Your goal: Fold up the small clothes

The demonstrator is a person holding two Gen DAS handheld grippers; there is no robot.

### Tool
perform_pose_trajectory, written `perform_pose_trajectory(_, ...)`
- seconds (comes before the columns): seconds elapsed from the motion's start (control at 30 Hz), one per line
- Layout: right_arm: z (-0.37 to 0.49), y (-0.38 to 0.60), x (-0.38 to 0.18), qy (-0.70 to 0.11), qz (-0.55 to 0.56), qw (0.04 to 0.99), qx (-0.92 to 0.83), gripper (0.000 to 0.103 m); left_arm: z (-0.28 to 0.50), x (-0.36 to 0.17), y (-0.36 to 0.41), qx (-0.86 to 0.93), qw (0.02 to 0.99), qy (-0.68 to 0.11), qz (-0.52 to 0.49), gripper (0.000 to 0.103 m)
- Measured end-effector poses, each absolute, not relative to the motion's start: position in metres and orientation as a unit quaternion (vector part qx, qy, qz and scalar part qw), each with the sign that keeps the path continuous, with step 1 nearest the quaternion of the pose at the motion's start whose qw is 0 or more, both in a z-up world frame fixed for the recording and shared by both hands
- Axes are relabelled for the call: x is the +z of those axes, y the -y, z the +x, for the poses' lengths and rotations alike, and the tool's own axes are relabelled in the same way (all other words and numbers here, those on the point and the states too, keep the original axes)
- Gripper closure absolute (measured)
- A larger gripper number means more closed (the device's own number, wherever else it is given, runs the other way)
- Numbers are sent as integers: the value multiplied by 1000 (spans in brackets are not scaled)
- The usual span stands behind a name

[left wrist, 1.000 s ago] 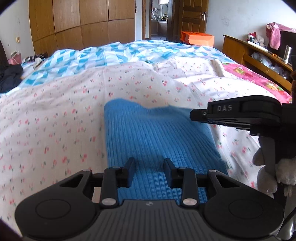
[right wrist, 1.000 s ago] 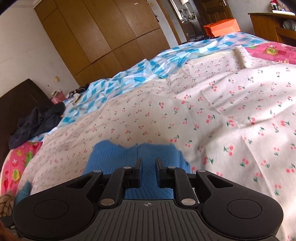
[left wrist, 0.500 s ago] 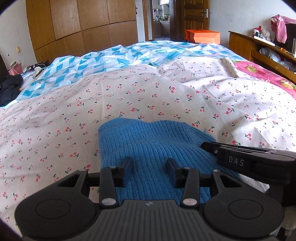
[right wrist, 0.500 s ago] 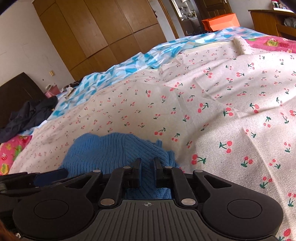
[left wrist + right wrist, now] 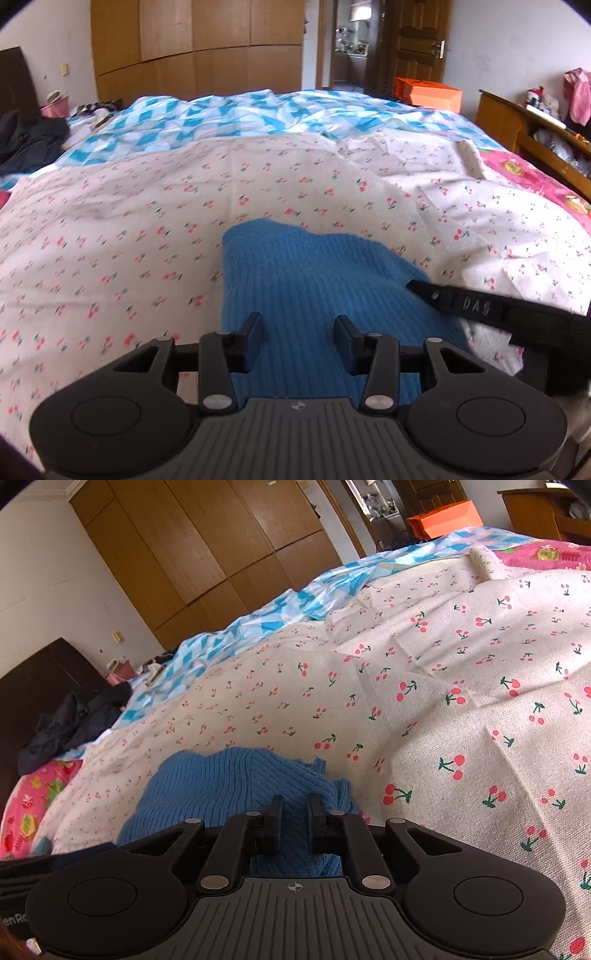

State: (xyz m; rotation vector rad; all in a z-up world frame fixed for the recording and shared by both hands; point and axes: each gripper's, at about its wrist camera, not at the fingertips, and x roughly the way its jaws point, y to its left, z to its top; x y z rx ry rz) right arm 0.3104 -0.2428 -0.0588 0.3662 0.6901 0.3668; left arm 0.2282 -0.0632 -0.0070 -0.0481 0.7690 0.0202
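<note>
We are working over the cherry-print sheet (image 5: 155,206) that is covering the bed, with the blue knit garment (image 5: 317,280) lying on it just ahead of us. Our left gripper (image 5: 299,332) is hovering above the knit with its jaws spread and nothing between them. Our right gripper (image 5: 294,814) is pinching the garment's bunched right edge.
</note>
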Motion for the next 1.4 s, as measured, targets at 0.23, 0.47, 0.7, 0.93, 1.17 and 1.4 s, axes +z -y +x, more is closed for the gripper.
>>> perform_pose_trajectory(0.23, 306, 233, -54, -332, 140, 915, 179, 89, 221, -15, 68, 37, 920, -390, -3, 49)
perform_pose_trajectory(0.47, 299, 235, -44, -334, 145, 914, 179, 88, 216, -5, 78, 55, 919, -391, 9, 49)
perform_pose_trajectory(0.7, 296, 224, -46, -330, 98, 922, 175, 88, 214, -18, 80, 69, 915, -397, 20, 44)
perform_pose_trajectory(0.93, 295, 219, -46, -324, 82, 928, 168, 87, 201, -5, 83, 62, 923, -380, 12, 45)
perform_pose_trajectory(1.17, 291, 214, -46, -315, 62, 933, 164, 88, 192, -24, 84, 51, 920, -388, 22, 41)
perform_pose_trajectory(1.4, 289, 211, -45, -308, 48, 937, 157, 87, 187, -23, 83, 49, 922, -384, 15, 41)
